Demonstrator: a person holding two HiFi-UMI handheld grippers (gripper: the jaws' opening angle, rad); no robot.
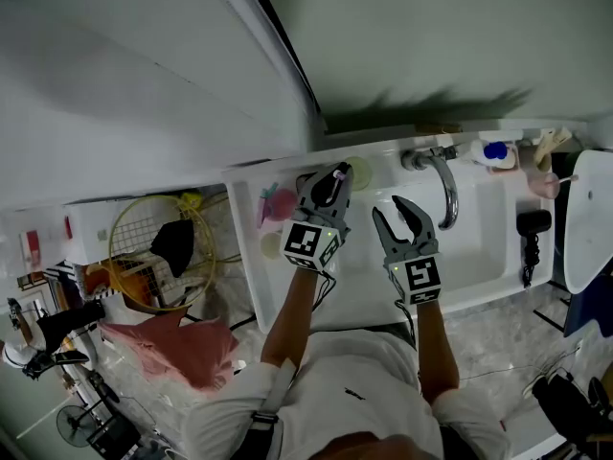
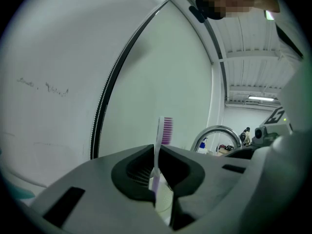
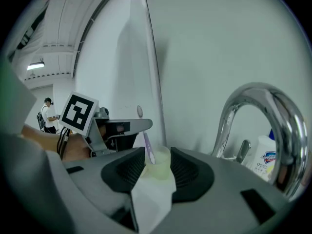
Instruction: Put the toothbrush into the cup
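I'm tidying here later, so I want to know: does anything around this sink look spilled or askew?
Nothing stands out: the cup stands upright on the sink ledge, and the left gripper holds the toothbrush bristles up.

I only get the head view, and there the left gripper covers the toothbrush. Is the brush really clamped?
Observer: Yes. In the left gripper view, the left gripper is shut on the purple-and-white plastic toothbrush, which stands upright with its bristles on top.
Operator: Where is its lower end relative to the cup?
Observer: In the right gripper view, the purple handle tip sits at the mouth of the pale translucent plastic cup. I cannot tell whether it has dipped inside.
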